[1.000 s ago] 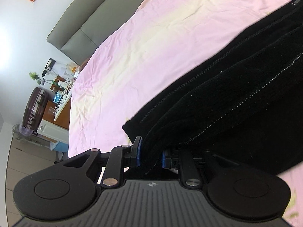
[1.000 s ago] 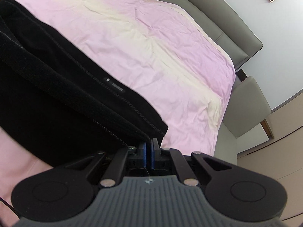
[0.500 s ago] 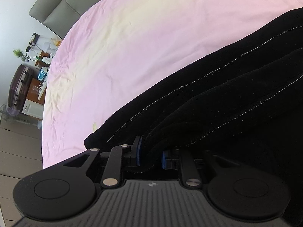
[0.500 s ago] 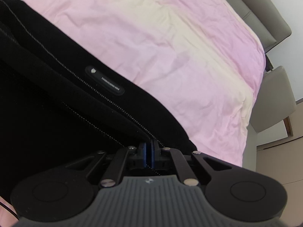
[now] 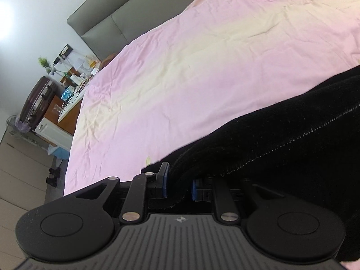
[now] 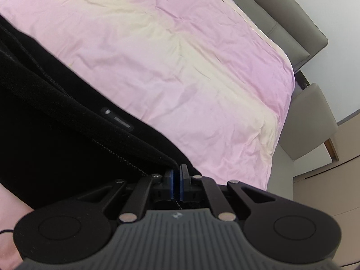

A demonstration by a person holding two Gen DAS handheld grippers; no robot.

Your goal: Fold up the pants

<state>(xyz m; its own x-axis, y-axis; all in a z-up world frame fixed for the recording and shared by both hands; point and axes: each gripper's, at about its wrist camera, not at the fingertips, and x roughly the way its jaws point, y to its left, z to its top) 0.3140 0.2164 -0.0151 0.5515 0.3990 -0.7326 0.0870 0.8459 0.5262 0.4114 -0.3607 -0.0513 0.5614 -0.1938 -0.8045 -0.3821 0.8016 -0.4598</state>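
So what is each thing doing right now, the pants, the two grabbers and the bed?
Pants: black, bunched in layers, gripped at two spots.
Left gripper: shut on a thick bunch of pants.
Right gripper: shut on a thin pants edge.
Bed cover: pink, spread out, lightly wrinkled.

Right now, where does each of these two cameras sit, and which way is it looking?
Left wrist: sits on the left gripper, looking forward and down over the pants and bed toward a cluttered desk; only its own jaws show, closed on a thick bunch of fabric.
Right wrist: sits on the right gripper, looking down over the pants toward the headboard; only its jaws show, shut on a thin edge.
Shared: the black pants, the pink bed, the grey headboard.
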